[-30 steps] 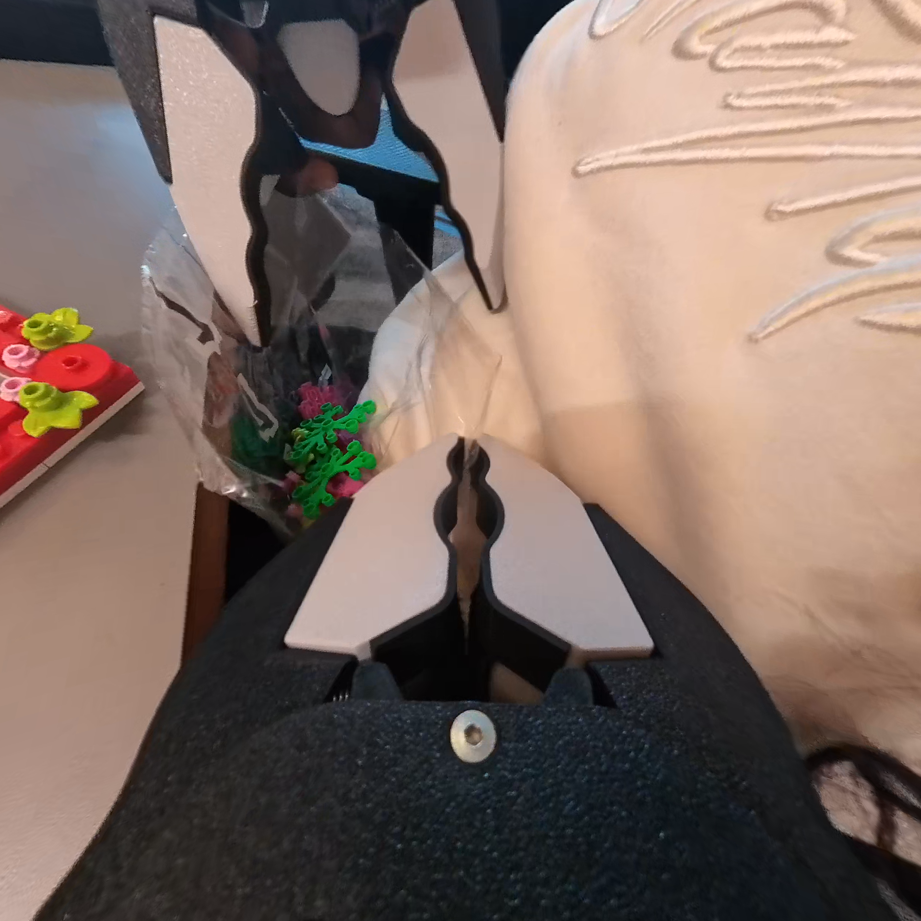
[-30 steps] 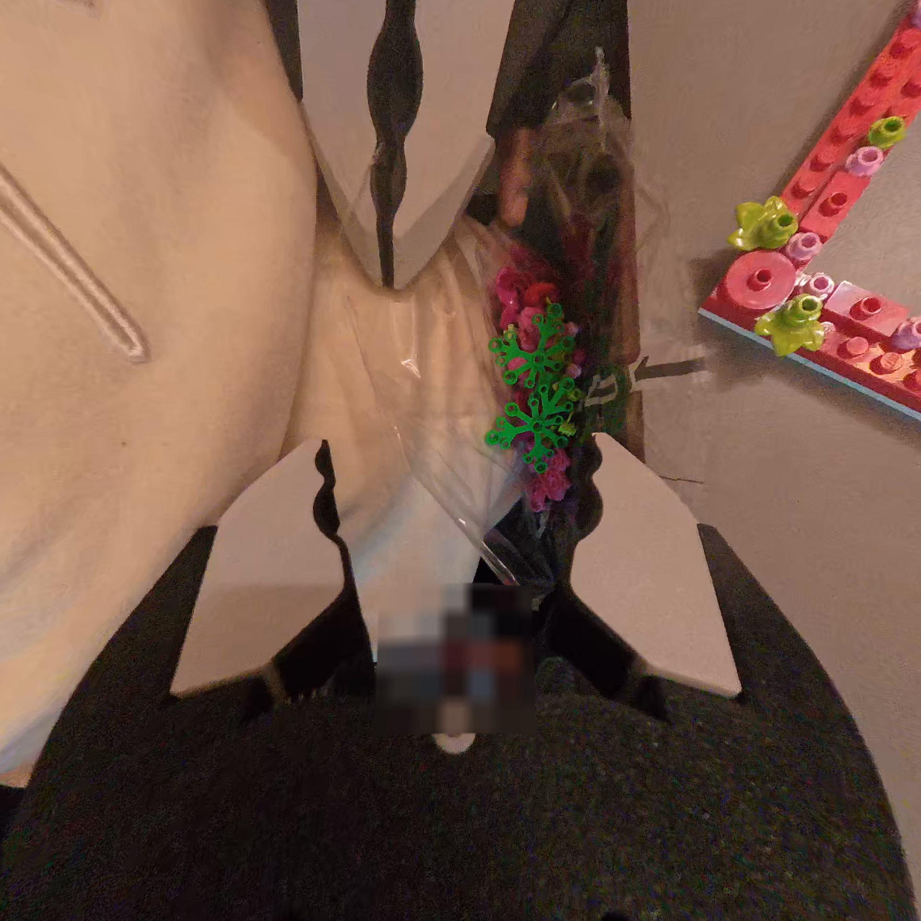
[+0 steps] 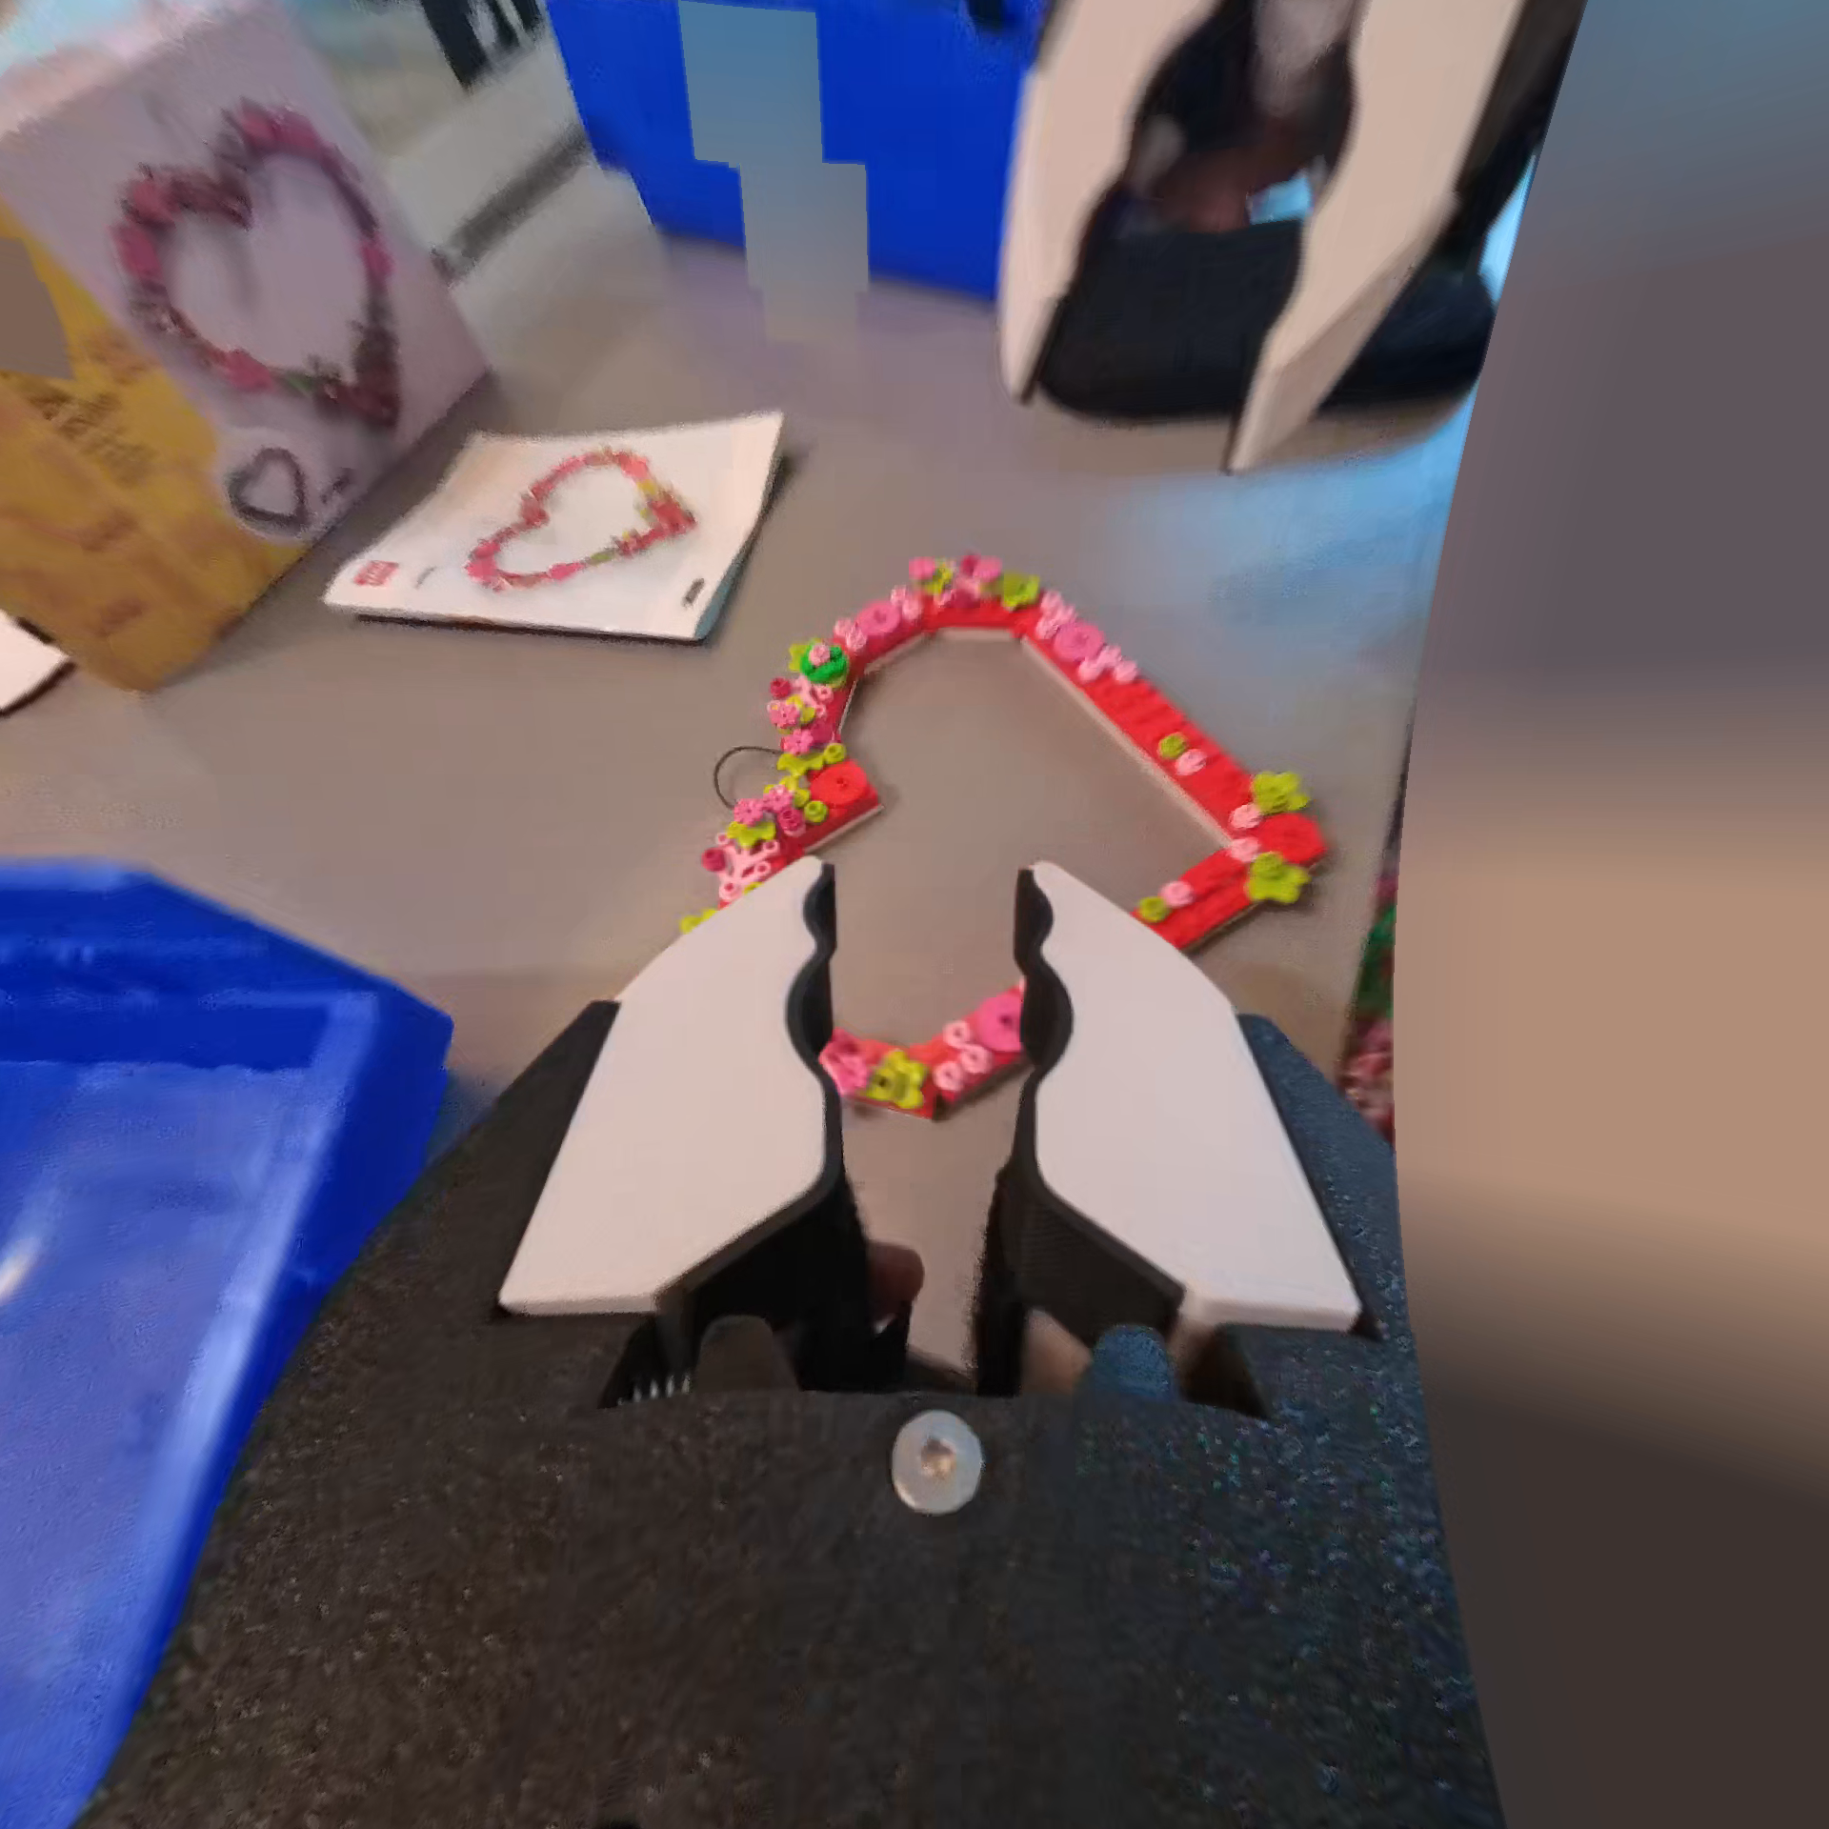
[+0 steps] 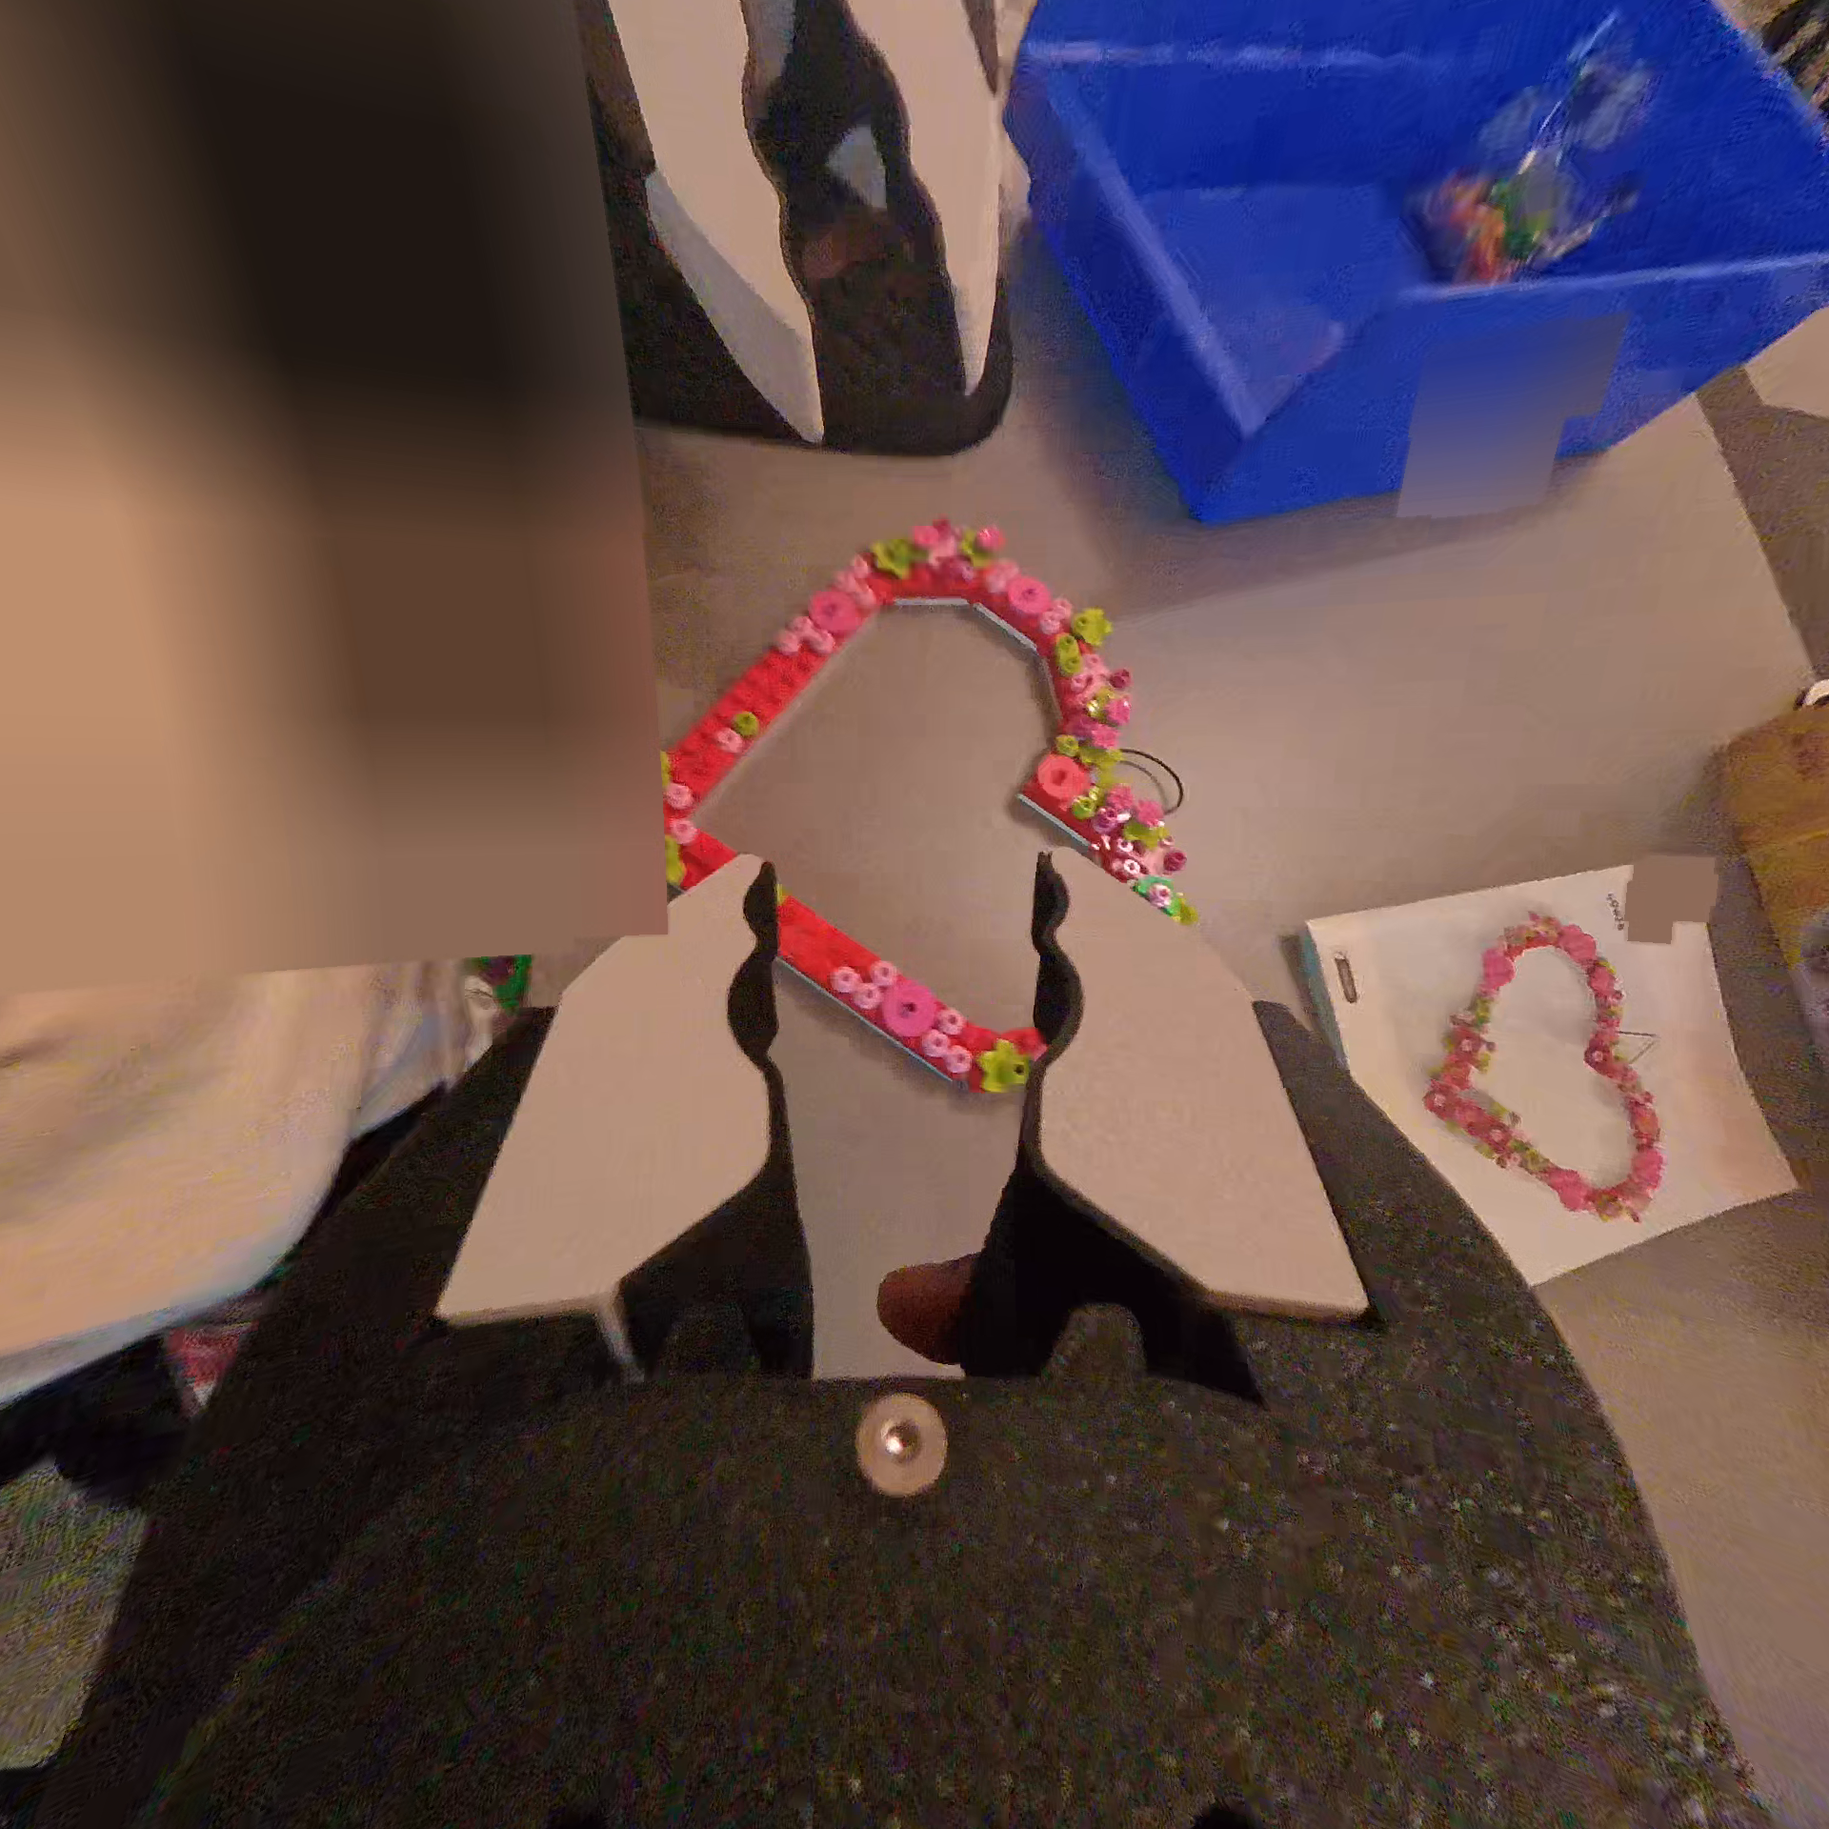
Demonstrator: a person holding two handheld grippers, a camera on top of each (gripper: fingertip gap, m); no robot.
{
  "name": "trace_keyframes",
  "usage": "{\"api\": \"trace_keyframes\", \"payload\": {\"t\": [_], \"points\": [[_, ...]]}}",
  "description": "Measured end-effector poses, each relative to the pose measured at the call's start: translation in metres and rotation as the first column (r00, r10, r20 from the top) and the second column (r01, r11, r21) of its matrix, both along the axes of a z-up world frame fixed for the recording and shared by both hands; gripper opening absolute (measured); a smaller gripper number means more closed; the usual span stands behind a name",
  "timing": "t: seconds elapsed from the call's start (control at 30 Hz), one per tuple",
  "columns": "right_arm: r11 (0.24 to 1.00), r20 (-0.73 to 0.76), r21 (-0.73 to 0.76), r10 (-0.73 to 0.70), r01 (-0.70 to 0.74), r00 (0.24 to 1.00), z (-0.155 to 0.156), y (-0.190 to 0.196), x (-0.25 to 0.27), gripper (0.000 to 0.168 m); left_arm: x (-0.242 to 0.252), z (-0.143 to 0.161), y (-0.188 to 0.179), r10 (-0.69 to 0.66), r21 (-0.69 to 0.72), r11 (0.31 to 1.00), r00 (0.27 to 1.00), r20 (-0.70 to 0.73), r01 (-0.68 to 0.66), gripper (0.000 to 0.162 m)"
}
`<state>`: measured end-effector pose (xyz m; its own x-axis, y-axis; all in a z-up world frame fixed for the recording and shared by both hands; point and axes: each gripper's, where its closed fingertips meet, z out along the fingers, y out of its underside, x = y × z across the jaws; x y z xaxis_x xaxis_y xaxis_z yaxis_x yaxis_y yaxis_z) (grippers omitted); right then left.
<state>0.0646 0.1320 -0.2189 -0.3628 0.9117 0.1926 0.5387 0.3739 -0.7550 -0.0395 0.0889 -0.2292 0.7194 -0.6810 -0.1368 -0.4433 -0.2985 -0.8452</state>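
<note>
A red heart-shaped brick frame (image 3: 1138, 705) dotted with pink and lime flower pieces lies flat on the grey table (image 3: 396, 792). My left gripper (image 3: 925, 876) is open and empty, held above the frame's near corner. My right gripper (image 4: 903, 866) is also open and empty, above the frame (image 4: 841, 945) from the opposite side. Each gripper shows in the other's view, the right one (image 3: 1237, 297) and the left one (image 4: 821, 198), both with jaws apart. A sliver of green and pink pieces (image 3: 1376, 990) shows at the table's edge, mostly hidden.
A blue bin (image 4: 1237, 297) holds a clear bag of small pieces (image 4: 1524, 198). Another blue bin (image 3: 148, 1138) is close on the left. A booklet (image 3: 564, 534) and a printed box (image 3: 198, 297) lie beyond the frame. A person's cream garment (image 4: 198, 1089) is nearby.
Both grippers have swung away from the clear bag of pieces and now face the table. The left gripper has opened and let go of the bag.
</note>
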Motion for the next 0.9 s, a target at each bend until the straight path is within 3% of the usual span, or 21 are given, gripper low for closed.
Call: {"api": "trace_keyframes", "payload": {"t": [0.03,0.2,0.43,0.67,0.8,0.83,0.9], "points": [[1.0,0.06,0.009,0.008,-0.008,0.998,-0.009,0.013,-0.008,0.048,0.004,-0.008,0.011,-0.037,-0.053,0.998,0.997,-0.068,0.033,0.032],[0.999,0.27,-0.029,0.043,-0.036,0.962,-0.053,0.06,-0.046,0.039,0.023,-0.043,0.06,-0.128,-0.234,0.969,0.973,-0.194,0.081,0.028],[0.996,0.384,-0.058,0.091,-0.074,0.919,-0.083,0.076,-0.063,0.039,0.025,-0.072,0.085,-0.117,-0.243,0.969,0.95,-0.29,0.046,0.029],[0.996,0.362,-0.029,0.089,-0.084,0.928,-0.087,0.078,-0.065,0.021,0.025,-0.074,0.087,-0.11,-0.259,0.965,0.964,-0.242,0.045,0.029],[0.985,0.321,0.111,0.093,-0.135,0.942,-0.083,0.079,-0.066,0.02,0.024,-0.074,0.089,-0.096,-0.26,0.965,0.977,-0.191,0.044,0.029],[0.977,0.31,0.127,0.125,-0.172,0.942,-0.082,0.074,-0.066,0.004,0.022,-0.074,0.09,-0.081,-0.254,0.967,0.977,-0.198,0.029,0.029],[0.973,0.222,0.137,0.153,-0.186,0.963,-0.07,0.065,-0.072,0.0,0.022,-0.074,0.09,-0.094,-0.251,0.967,0.973,-0.209,0.04,0.029]]}}
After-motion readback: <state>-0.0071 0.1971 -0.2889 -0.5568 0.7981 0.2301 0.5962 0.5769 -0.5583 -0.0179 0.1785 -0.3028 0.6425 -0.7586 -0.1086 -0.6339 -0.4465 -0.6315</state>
